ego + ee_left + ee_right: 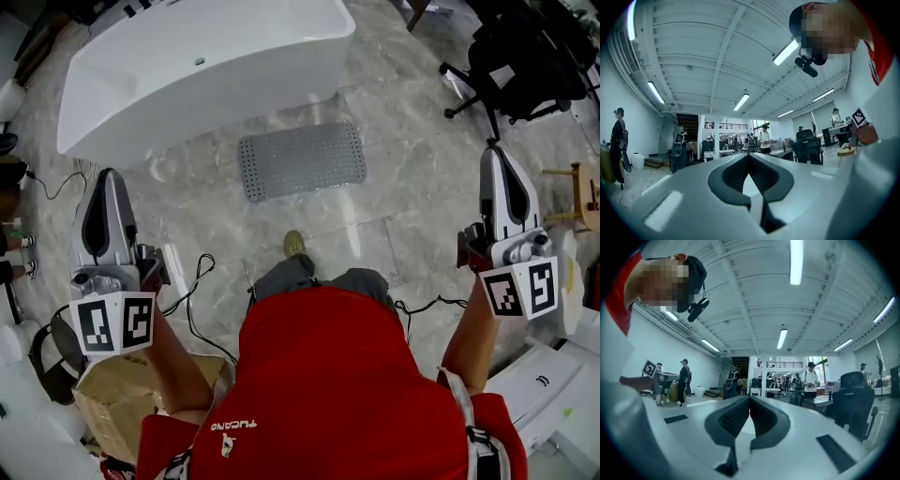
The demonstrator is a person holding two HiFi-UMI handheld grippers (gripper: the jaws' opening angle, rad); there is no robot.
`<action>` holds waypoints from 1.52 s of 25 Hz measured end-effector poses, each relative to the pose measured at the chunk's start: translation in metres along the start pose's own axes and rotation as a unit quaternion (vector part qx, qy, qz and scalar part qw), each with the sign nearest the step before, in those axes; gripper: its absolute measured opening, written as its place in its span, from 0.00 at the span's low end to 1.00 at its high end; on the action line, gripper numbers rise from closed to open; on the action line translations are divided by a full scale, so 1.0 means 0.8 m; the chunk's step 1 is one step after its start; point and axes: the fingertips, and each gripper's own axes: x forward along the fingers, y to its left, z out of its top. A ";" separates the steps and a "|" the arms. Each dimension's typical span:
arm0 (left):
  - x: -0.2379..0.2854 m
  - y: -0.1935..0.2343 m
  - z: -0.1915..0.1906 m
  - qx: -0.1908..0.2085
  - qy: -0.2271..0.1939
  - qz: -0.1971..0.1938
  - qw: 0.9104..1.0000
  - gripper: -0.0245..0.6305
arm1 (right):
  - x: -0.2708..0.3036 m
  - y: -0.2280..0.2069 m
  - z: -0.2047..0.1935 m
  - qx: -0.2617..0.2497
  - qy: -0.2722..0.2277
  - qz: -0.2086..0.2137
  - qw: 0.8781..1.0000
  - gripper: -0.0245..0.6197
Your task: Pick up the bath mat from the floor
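Bath mat (301,159) flat on floor just beside bathtub (187,66), long axis parallel to it. Left tongs (105,186), right tongs (497,164) both closed, empty.

There is one grey bath mat (300,159) on the floor and one white bathtub (202,66) far left of it. Two grippers are in view, the left gripper (109,180) and the right gripper (495,157). Far right stands one black office chair (525,56), at the right one wooden stool (581,192), and near left one cardboard box (131,389).
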 end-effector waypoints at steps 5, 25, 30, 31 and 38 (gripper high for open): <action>0.048 0.042 -0.019 -0.009 0.004 -0.003 1.000 0.04 | 0.056 -0.004 -0.019 0.000 0.022 -0.013 1.000 0.04; 0.163 0.037 -0.097 -0.012 0.038 0.055 0.998 0.04 | 0.184 -0.090 -0.097 -0.004 0.048 0.027 0.998 0.04; 0.175 0.029 -0.117 -0.012 0.023 0.089 0.996 0.04 | 0.204 -0.109 -0.126 -0.005 0.047 0.051 0.998 0.04; 0.178 0.026 -0.123 -0.013 0.020 0.093 0.995 0.04 | 0.207 -0.113 -0.134 -0.004 0.047 0.053 0.997 0.04; 0.193 0.023 -0.187 -0.030 0.040 0.097 0.994 0.04 | 0.216 -0.124 -0.202 -0.006 0.084 0.038 0.996 0.04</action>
